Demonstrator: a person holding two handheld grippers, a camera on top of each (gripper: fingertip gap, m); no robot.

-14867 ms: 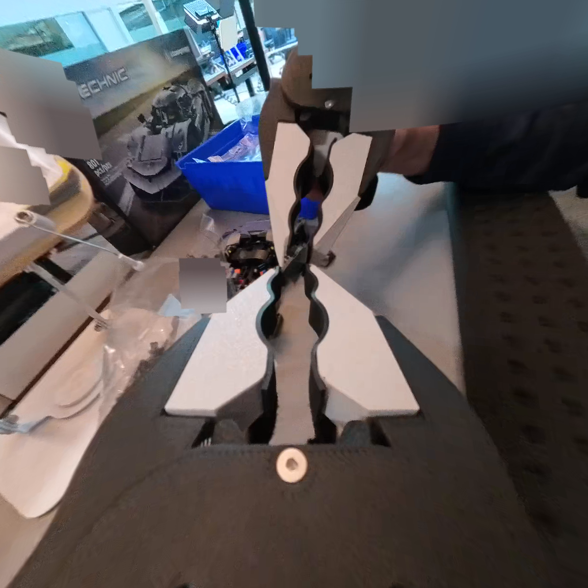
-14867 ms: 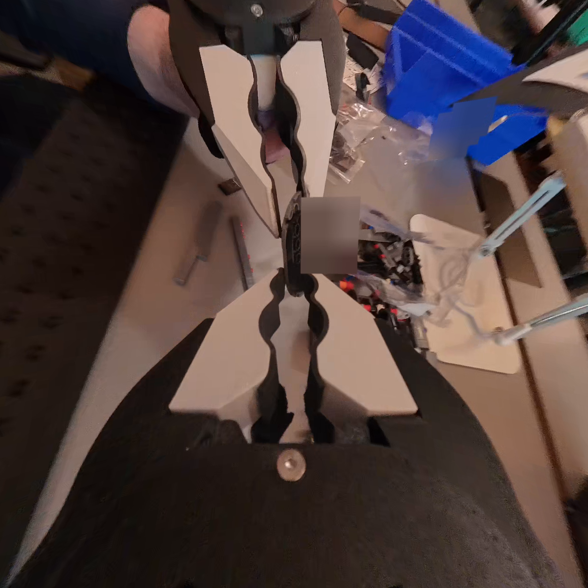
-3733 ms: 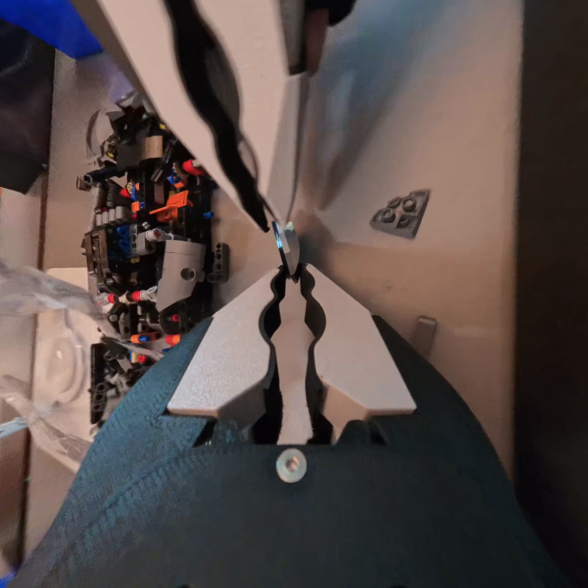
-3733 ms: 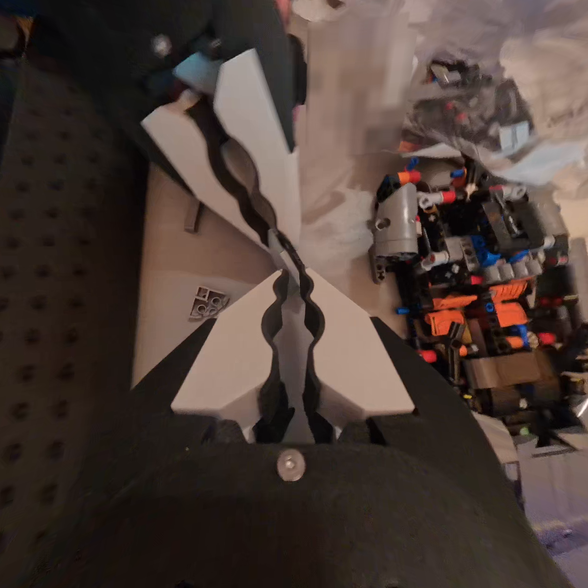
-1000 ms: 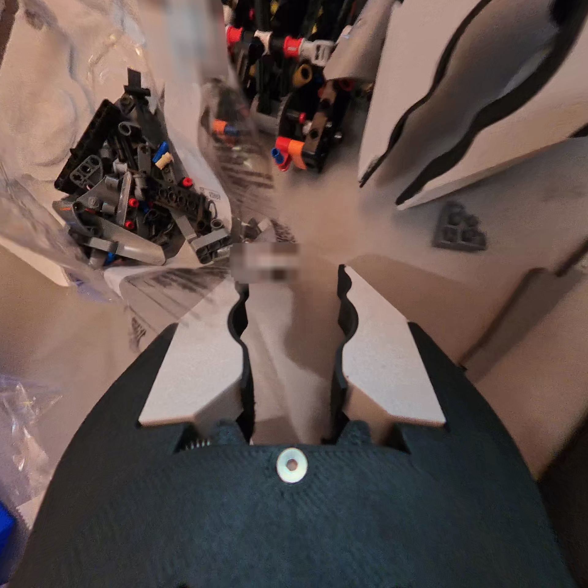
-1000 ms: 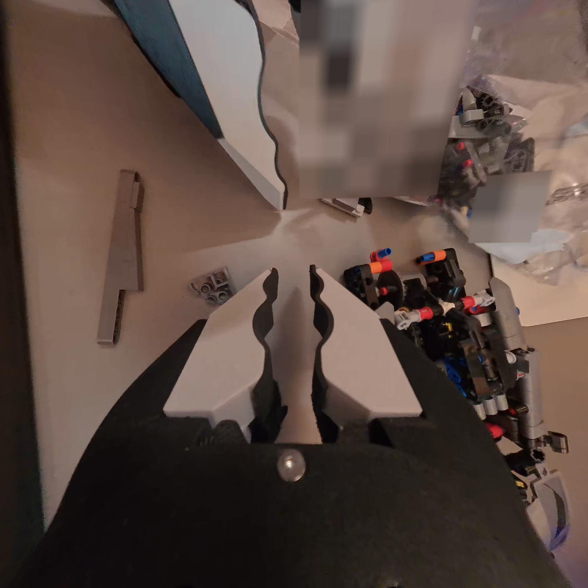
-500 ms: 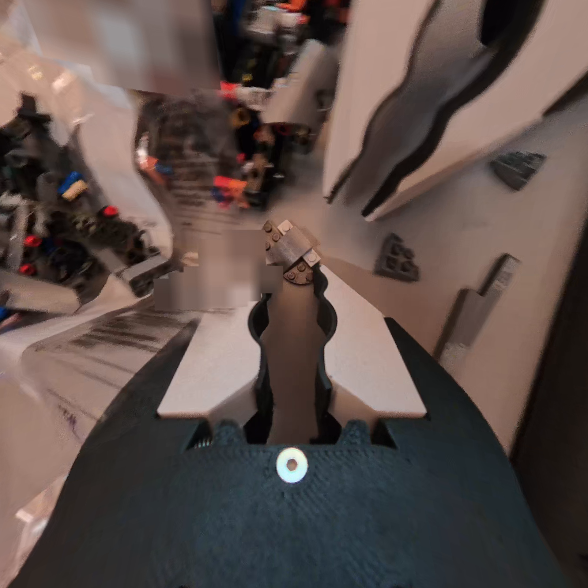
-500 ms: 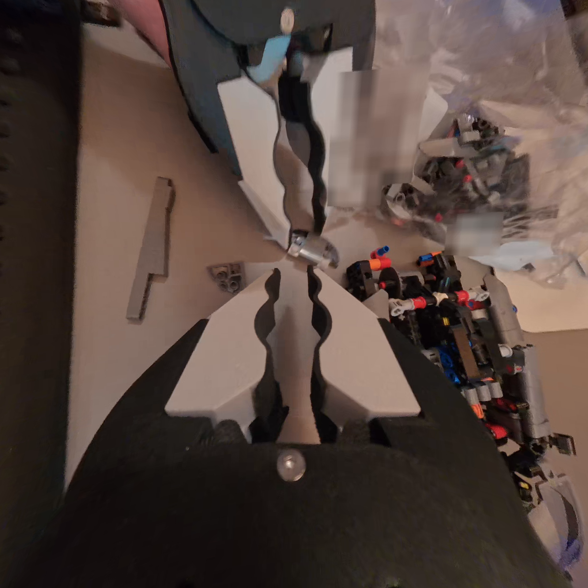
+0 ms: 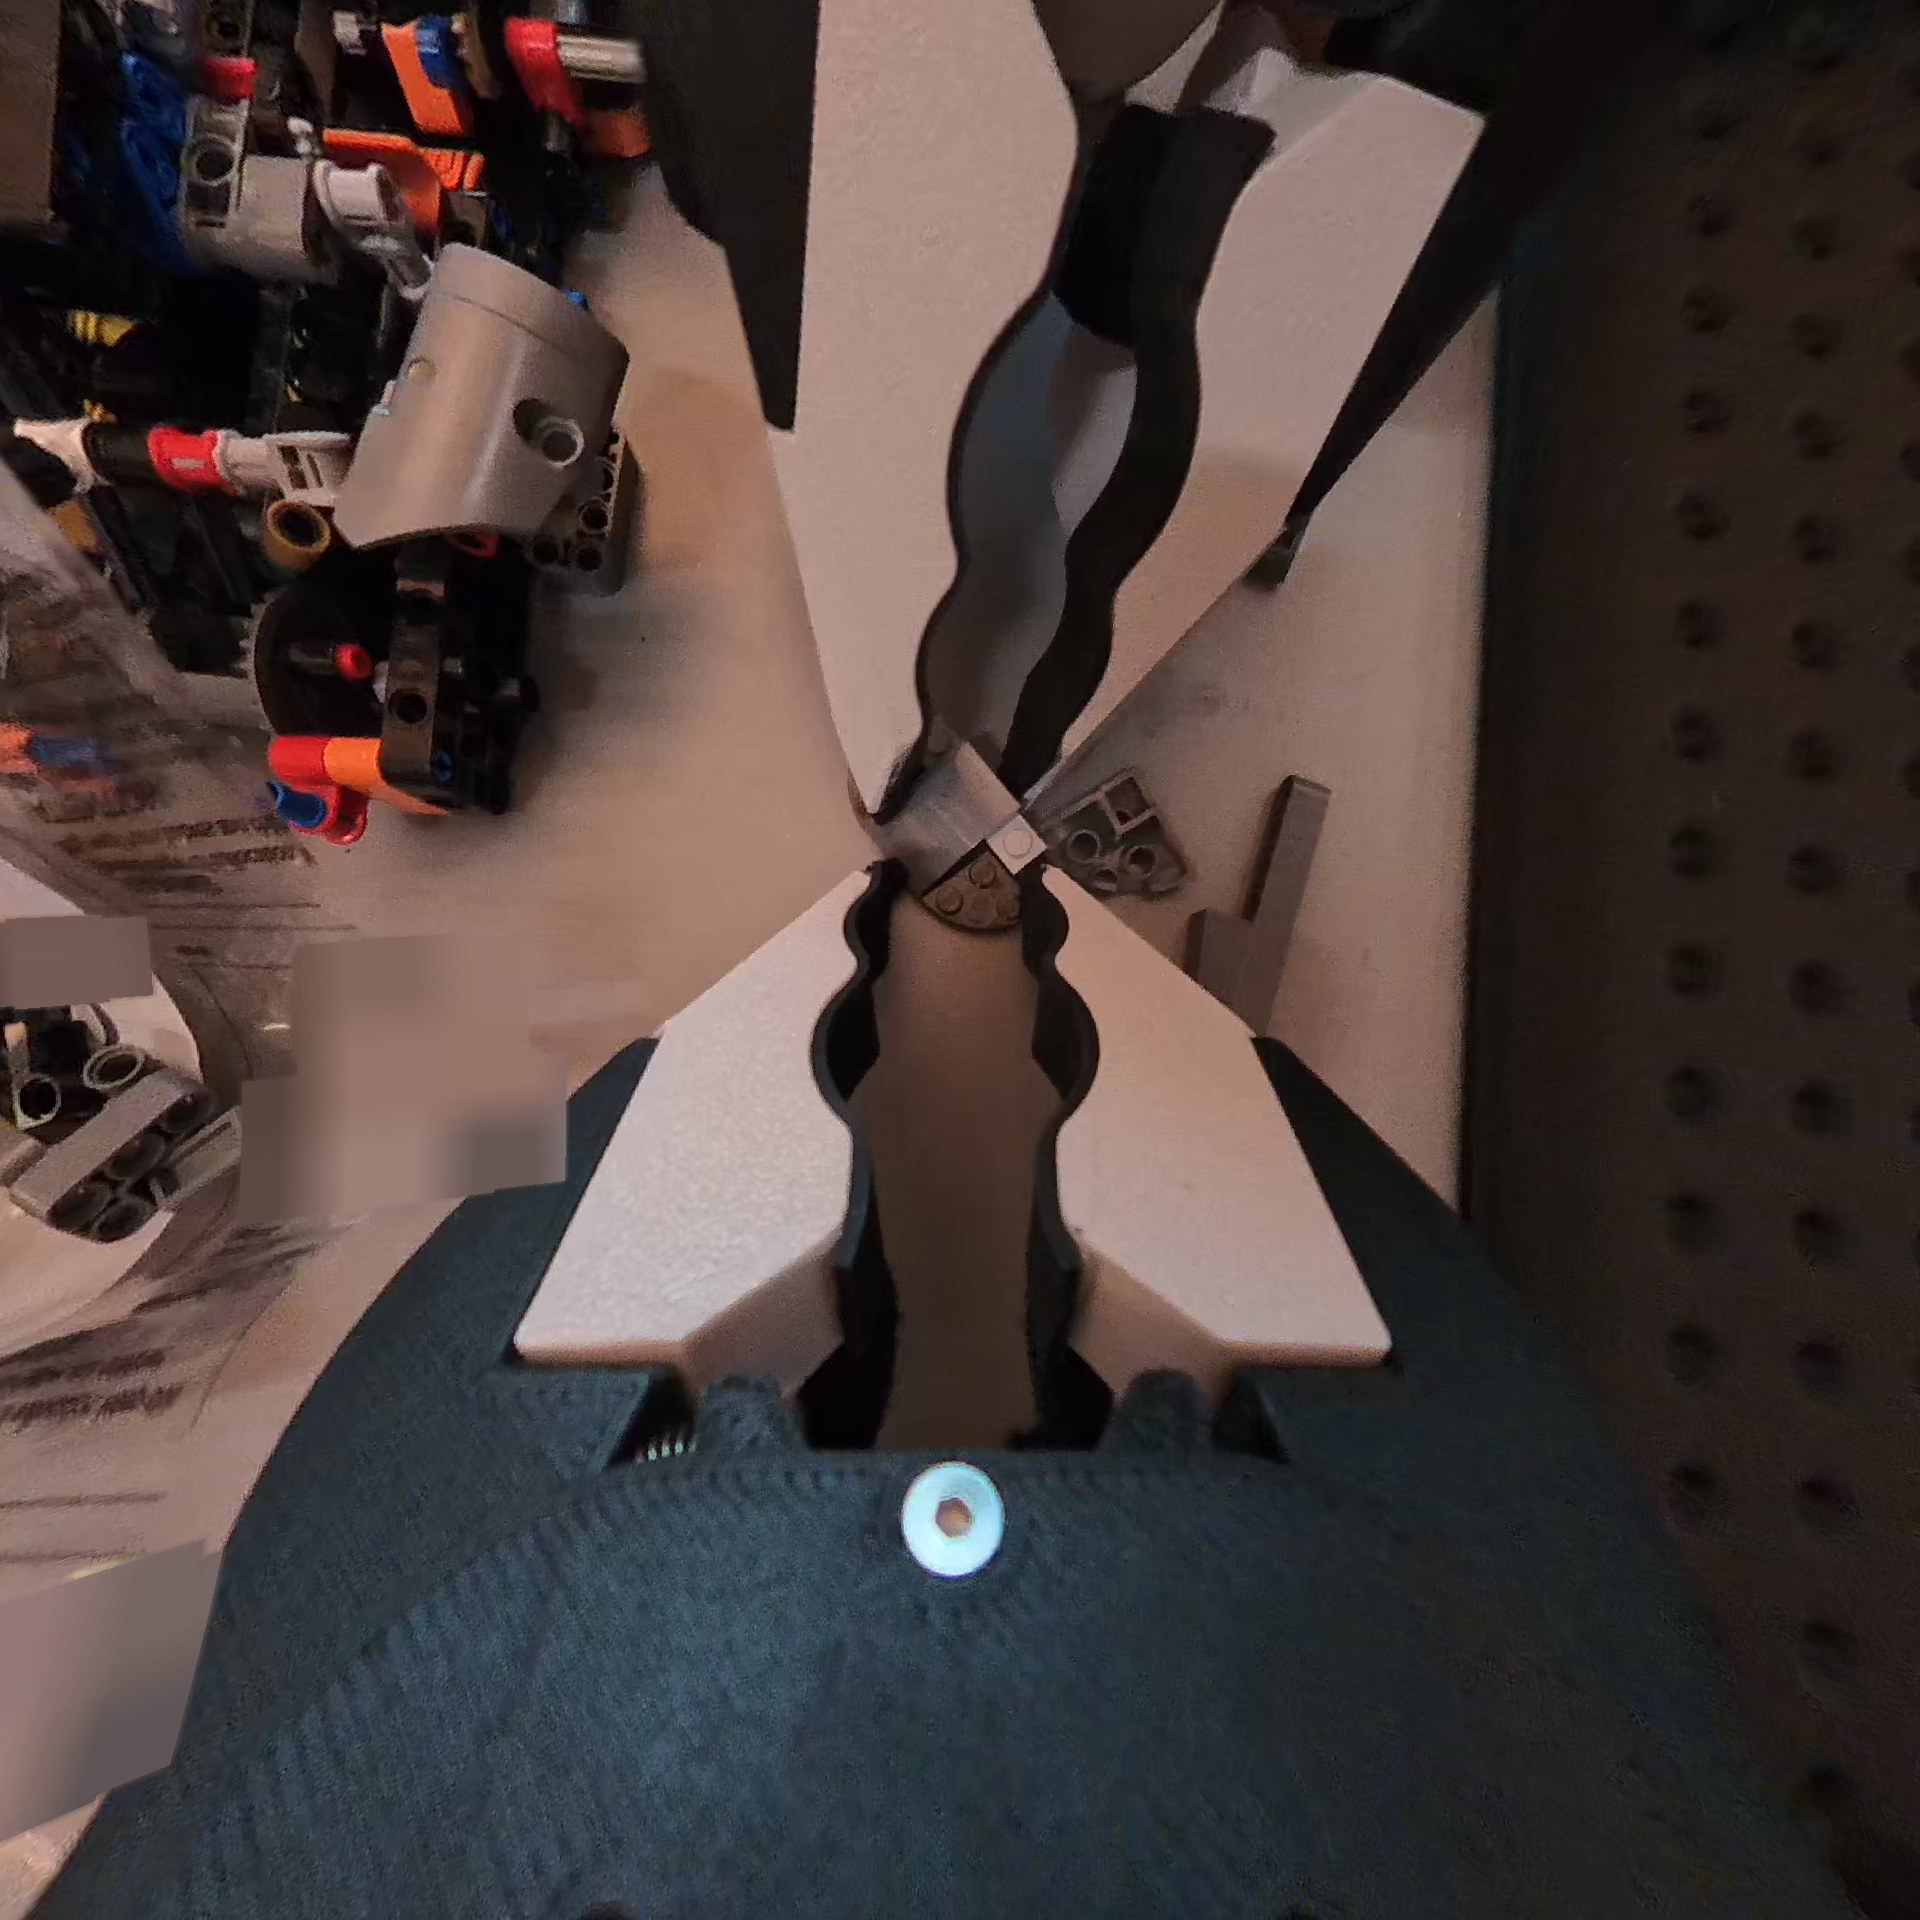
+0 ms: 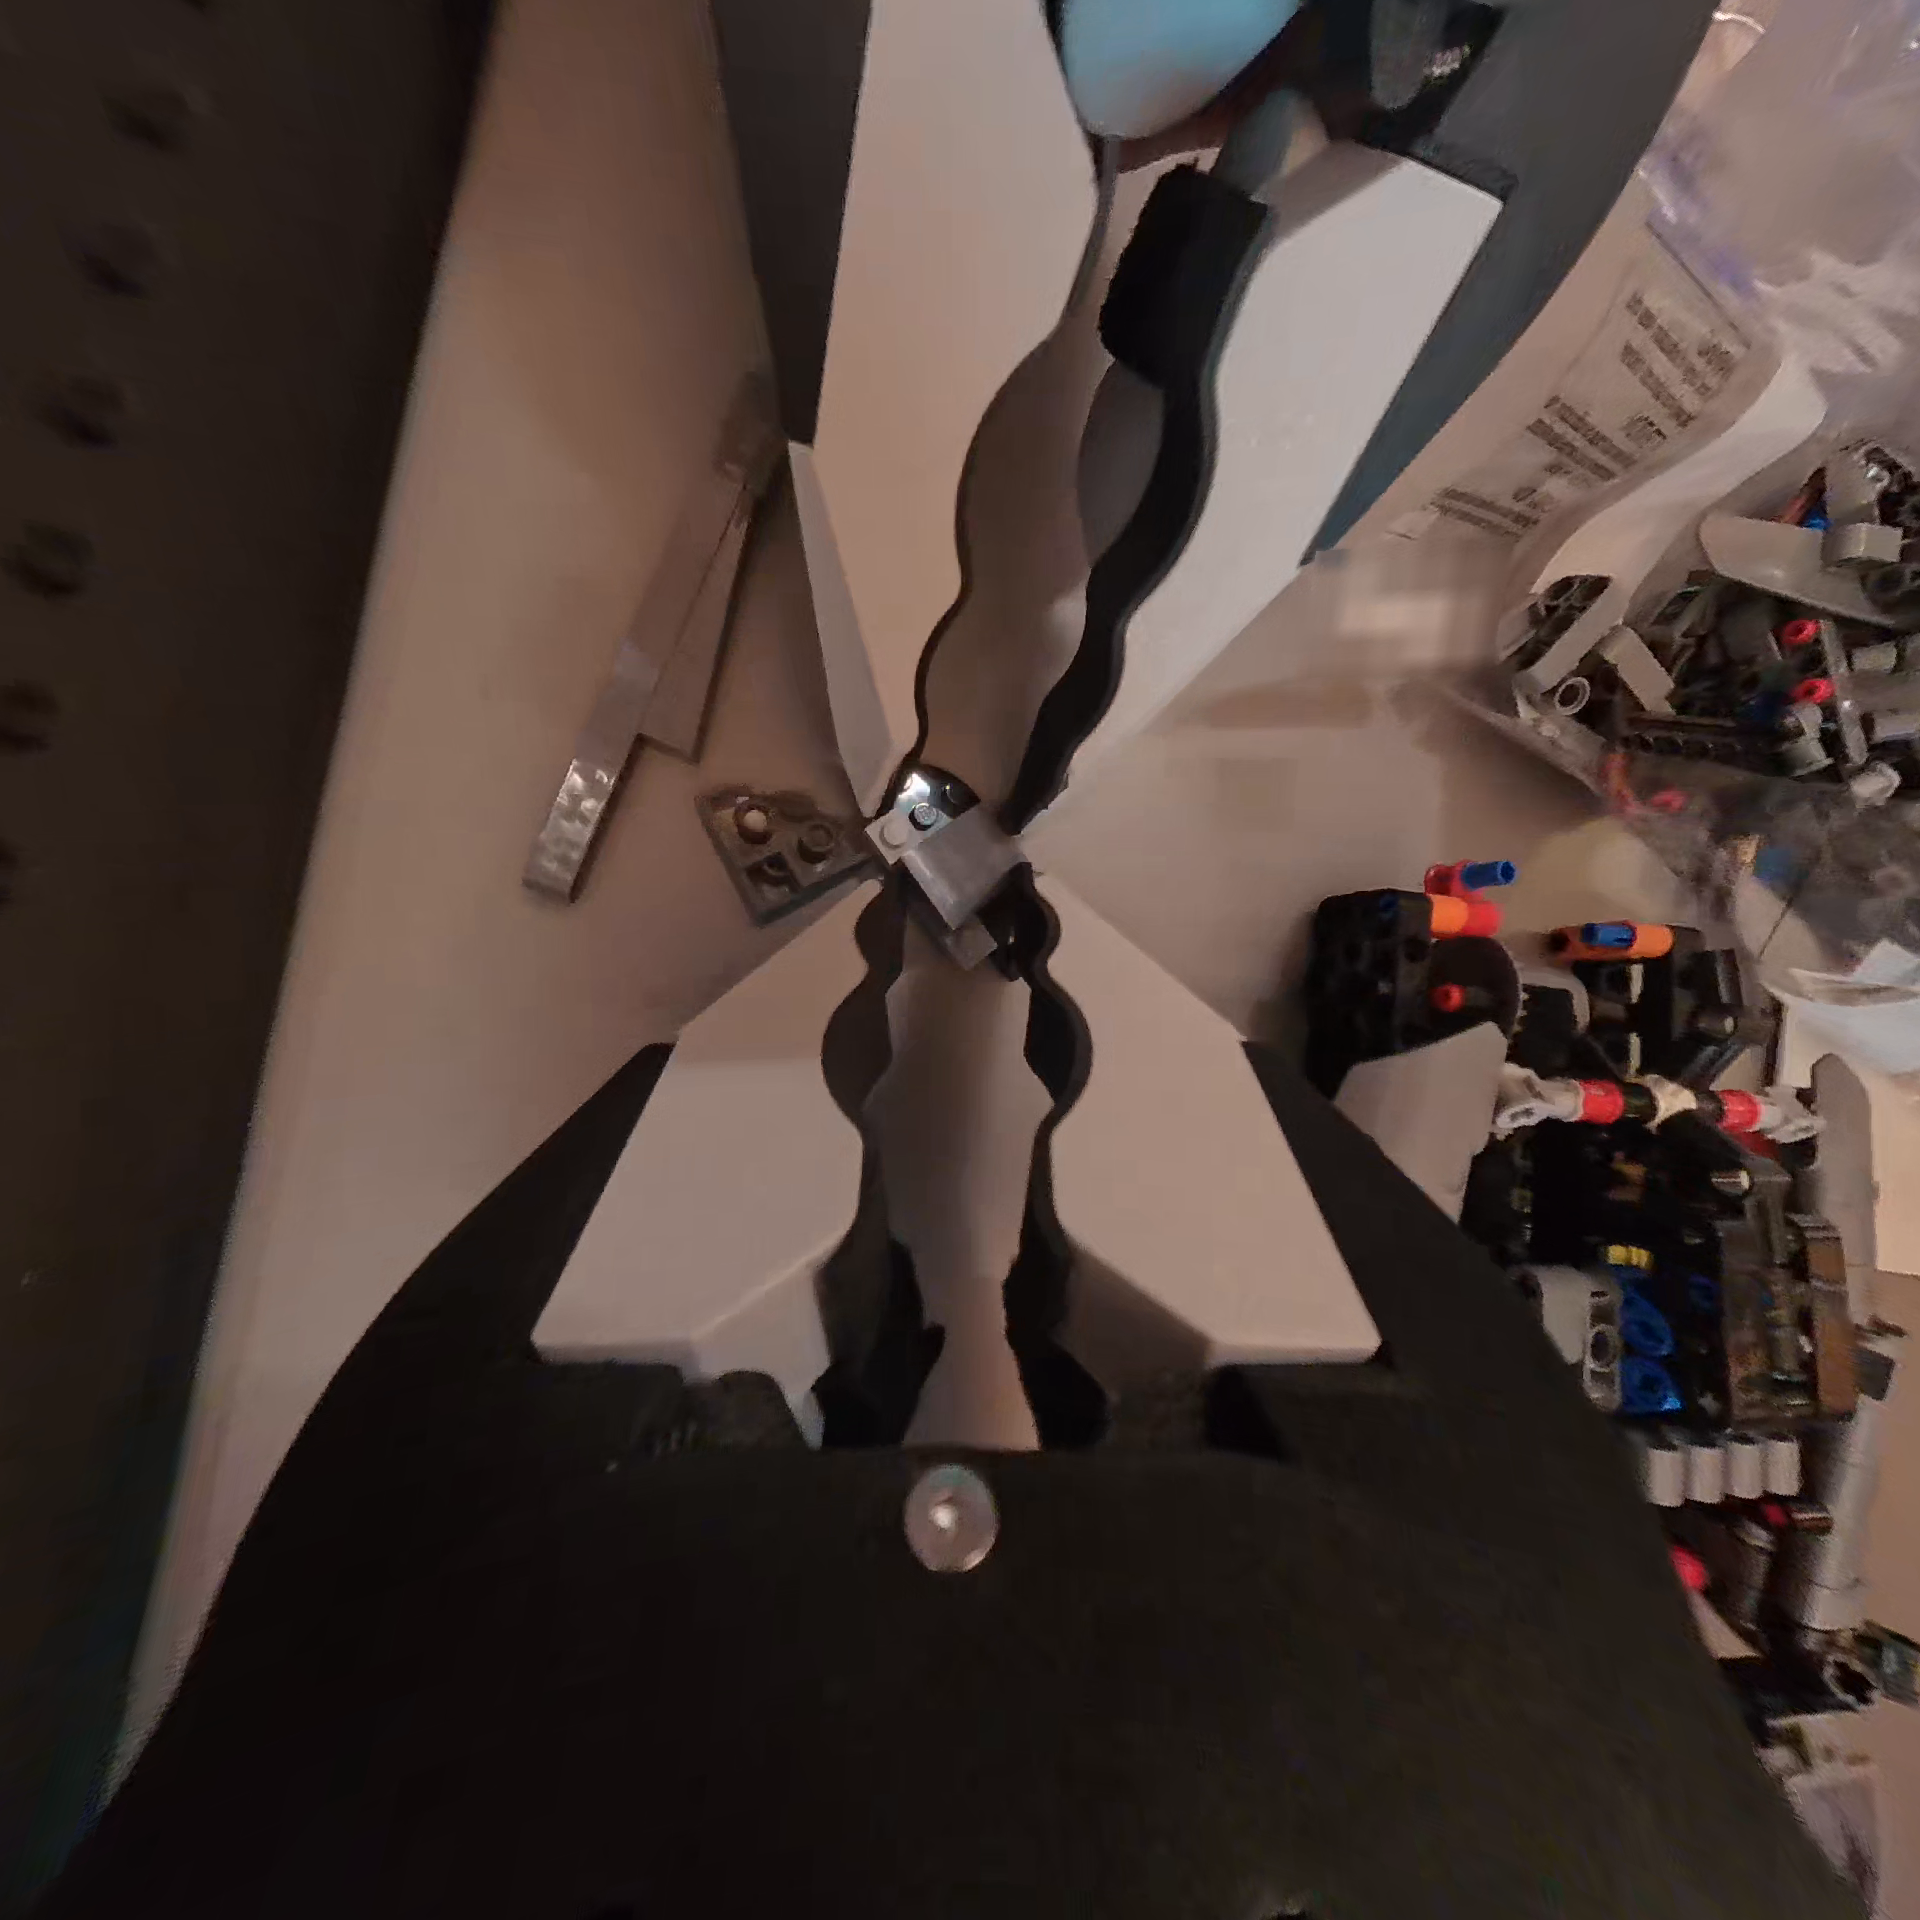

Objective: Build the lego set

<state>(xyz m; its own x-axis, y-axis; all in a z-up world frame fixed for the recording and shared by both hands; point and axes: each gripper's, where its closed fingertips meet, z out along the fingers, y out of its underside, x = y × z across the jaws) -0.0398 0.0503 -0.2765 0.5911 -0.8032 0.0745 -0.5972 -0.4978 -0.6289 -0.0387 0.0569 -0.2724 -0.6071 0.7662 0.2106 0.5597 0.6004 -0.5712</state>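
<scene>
My left gripper (image 9: 951, 883) is shut on a small grey lego assembly (image 9: 961, 831), a light grey brick with a dark round plate under it. My right gripper (image 10: 951, 914) faces it tip to tip, and its fingertips close on the other end of the same assembly (image 10: 951, 868). In the left wrist view the right gripper (image 9: 956, 779) comes in from above. In the right wrist view the left gripper (image 10: 956, 790) comes in from above. The piece is held just above the pale table.
A dark grey wedge plate (image 9: 1112, 842) (image 10: 790, 852) and a long grey plate (image 9: 1257, 894) (image 10: 644, 717) lie on the table beside the tips. The partly built model (image 9: 416, 468) (image 10: 1662, 1195) and a clear bag of parts (image 10: 1714, 644) lie to one side, a dark perforated mat (image 9: 1714, 935) to the other. My two grippers' fingertips are within a few centimetres of each other.
The left gripper shut on the small grey assembly near the bag and carried it over. The two grippers have closed in tip to tip, and the piece now sits between both pairs of fingertips.
</scene>
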